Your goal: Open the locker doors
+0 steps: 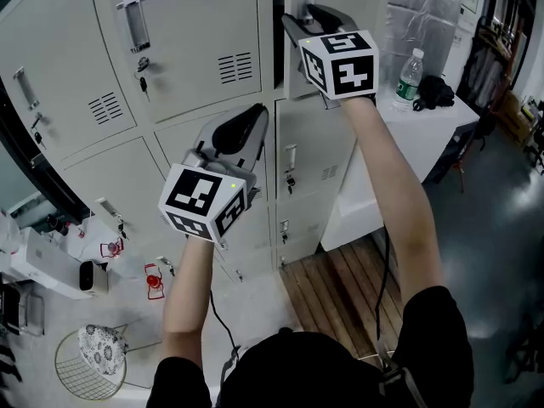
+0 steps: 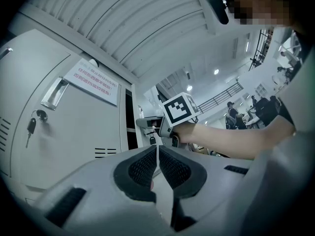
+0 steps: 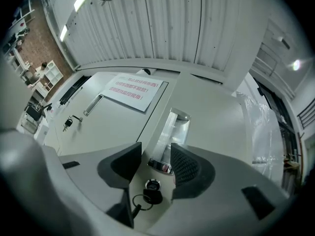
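The right gripper [image 3: 155, 150] is raised to the upper locker door [image 3: 216, 117] of the right-hand column, at about 1 o'clock in the head view. Its jaws stand wide apart, one on each side of the lower end of the recessed metal handle [image 3: 172, 129]. The right pad looks close against the handle and the left one stands clear of it, so nothing is clamped. The handle is the only pulling point on the door, which is why the gripper is set there. At 6 o'clock of the handle is the lock [image 3: 150, 185], with a key and its ring [image 3: 142, 200] hanging in it, so the door is probably unlocked.

A dark slit runs along the 9 o'clock edge of this door, between it and the neighbouring door with the red-lettered notice [image 3: 132, 90]. The handled door therefore seems to stand a little off its frame, though how far cannot be told.

The left gripper [image 2: 157, 154] is at about 7 o'clock from the right one, near the middle of the head view. Its jaws are pressed together with nothing between them. It points at the middle-row lockers but is at no handle, and is likely just waiting. The notice door and the lower doors [image 1: 310, 160] look closed, so most of the task seems to remain.
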Demonstrator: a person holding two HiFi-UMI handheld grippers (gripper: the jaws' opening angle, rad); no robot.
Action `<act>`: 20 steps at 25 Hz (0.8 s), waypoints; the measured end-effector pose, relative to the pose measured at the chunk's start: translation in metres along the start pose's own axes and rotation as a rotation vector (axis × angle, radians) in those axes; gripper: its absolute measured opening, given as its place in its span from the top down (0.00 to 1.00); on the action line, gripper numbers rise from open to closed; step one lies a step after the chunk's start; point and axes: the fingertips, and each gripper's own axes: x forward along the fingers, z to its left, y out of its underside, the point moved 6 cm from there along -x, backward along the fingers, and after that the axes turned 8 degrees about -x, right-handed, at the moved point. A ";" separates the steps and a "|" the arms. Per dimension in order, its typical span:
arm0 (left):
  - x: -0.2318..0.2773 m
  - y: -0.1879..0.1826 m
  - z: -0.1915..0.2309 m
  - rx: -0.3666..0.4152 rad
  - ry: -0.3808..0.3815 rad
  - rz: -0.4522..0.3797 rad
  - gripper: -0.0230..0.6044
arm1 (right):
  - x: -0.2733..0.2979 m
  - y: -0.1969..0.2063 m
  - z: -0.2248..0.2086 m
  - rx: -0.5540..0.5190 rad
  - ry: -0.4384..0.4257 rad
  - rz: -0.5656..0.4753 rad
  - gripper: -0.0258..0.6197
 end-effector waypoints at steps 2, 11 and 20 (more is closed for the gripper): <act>0.000 0.000 -0.001 -0.001 0.004 0.000 0.93 | -0.004 0.000 -0.001 0.012 0.010 -0.007 0.67; 0.005 0.001 -0.005 -0.013 0.029 -0.005 0.93 | -0.026 -0.004 -0.003 -0.001 0.027 -0.026 0.70; 0.016 0.003 -0.018 -0.029 0.070 -0.019 0.93 | -0.056 -0.007 -0.012 -0.006 0.051 -0.053 0.69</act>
